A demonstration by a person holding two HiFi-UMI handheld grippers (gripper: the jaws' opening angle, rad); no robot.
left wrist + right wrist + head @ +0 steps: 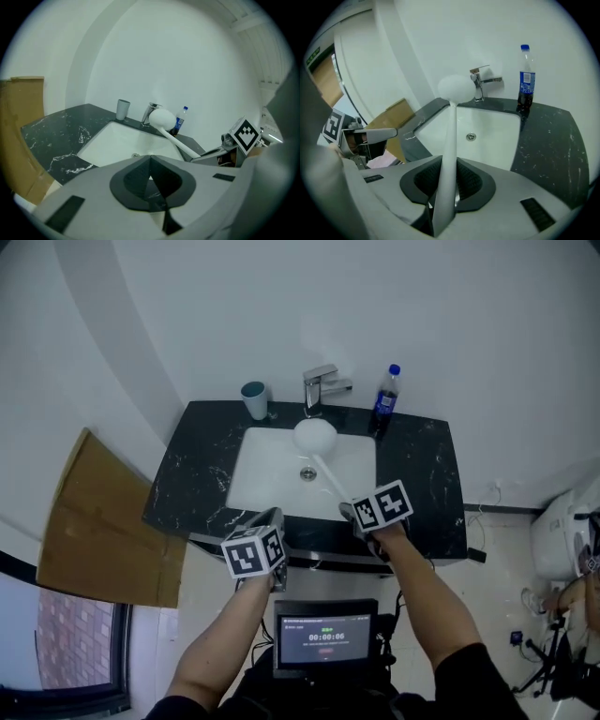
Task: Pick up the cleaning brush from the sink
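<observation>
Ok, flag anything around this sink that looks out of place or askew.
A soda bottle stands on the counter right of the faucet, odd beside a sink, and a cardboard sheet sits left of the counter. The brush slants over the sink only because the right gripper holds it.

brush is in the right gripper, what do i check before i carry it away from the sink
1. Right gripper shut on the brush handle, which runs straight between the pads: ok.
2. Brush head up off the sink basin: ok; the left gripper view shows it raised.
3. Gap between brush head and faucet: cannot tell; they sit close in every view.
4. Bottle upright on the counter, apart from the brush: ok.
5. Left gripper shut on nothing, at the sink's front edge and off the handle: ok.
</observation>
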